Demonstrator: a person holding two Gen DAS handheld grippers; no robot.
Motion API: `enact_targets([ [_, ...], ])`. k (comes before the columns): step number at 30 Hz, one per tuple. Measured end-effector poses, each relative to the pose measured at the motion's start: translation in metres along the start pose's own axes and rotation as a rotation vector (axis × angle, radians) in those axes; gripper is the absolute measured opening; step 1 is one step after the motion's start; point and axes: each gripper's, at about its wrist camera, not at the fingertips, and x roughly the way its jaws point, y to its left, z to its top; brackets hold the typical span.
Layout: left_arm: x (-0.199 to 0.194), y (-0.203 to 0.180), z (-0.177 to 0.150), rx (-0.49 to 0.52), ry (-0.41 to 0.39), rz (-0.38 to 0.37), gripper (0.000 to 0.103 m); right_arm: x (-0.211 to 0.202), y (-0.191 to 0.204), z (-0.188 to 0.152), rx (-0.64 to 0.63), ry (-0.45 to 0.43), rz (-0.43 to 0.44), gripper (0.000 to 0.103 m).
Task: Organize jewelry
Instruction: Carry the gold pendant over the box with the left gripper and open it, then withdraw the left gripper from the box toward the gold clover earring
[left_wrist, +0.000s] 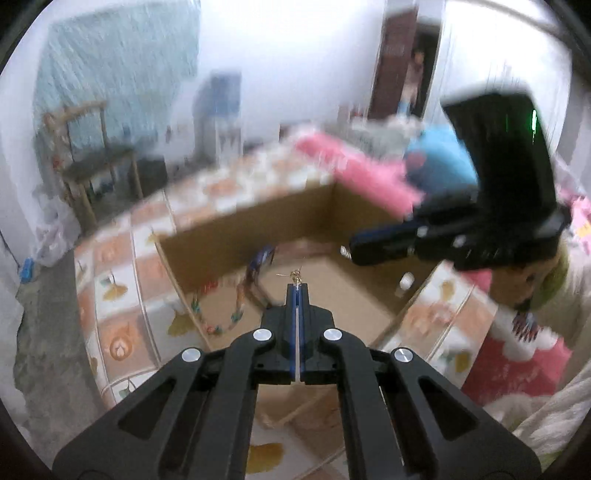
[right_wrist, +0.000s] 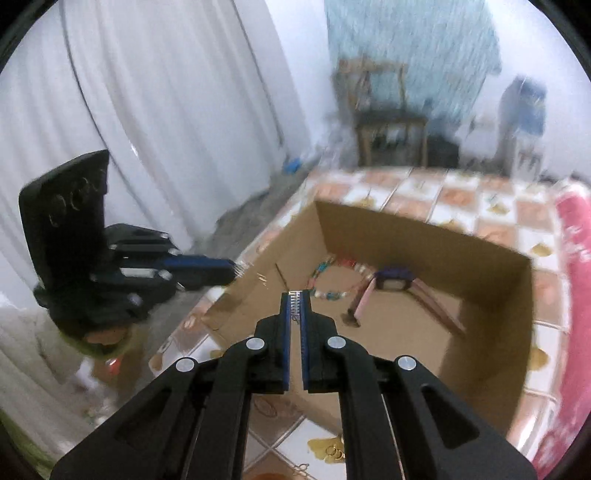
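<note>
Jewelry (left_wrist: 295, 275) pinched in both closed tools.

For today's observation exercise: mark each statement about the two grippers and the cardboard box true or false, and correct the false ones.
1. The left gripper pinches a small gold piece. True.
2. The right gripper is wide open and empty. False: it is shut on a small silver piece.
3. The cardboard box is empty. False: a beaded necklace and a watch lie inside.
4. The box sits on a tile-patterned cloth. True.
</note>
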Motion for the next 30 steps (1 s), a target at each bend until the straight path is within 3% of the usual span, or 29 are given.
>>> enact_targets([
  [6,0.072,0.025,-0.004,-0.002,0.286,0.011,0.001,0.082,-0.032,0.022,0.087,0.315,0.022,0.005],
  [11,0.087,0.017,-0.008,0.094,0.338,0.07,0.001,0.117,-0.043,0.013,0.135,0.455,0.012,0.005],
  [21,0.086,0.007,-0.003,0.179,0.399,0.113,0.002,0.13,-0.053,0.012,0.18,0.473,-0.021,0.005],
  [27,0.077,0.004,0.005,0.164,0.359,0.128,0.015,0.118,-0.054,0.011,0.175,0.444,-0.056,0.009],
  [30,0.065,0.004,0.008,0.147,0.315,0.137,0.027,0.103,-0.053,0.012,0.167,0.398,-0.069,0.022],
])
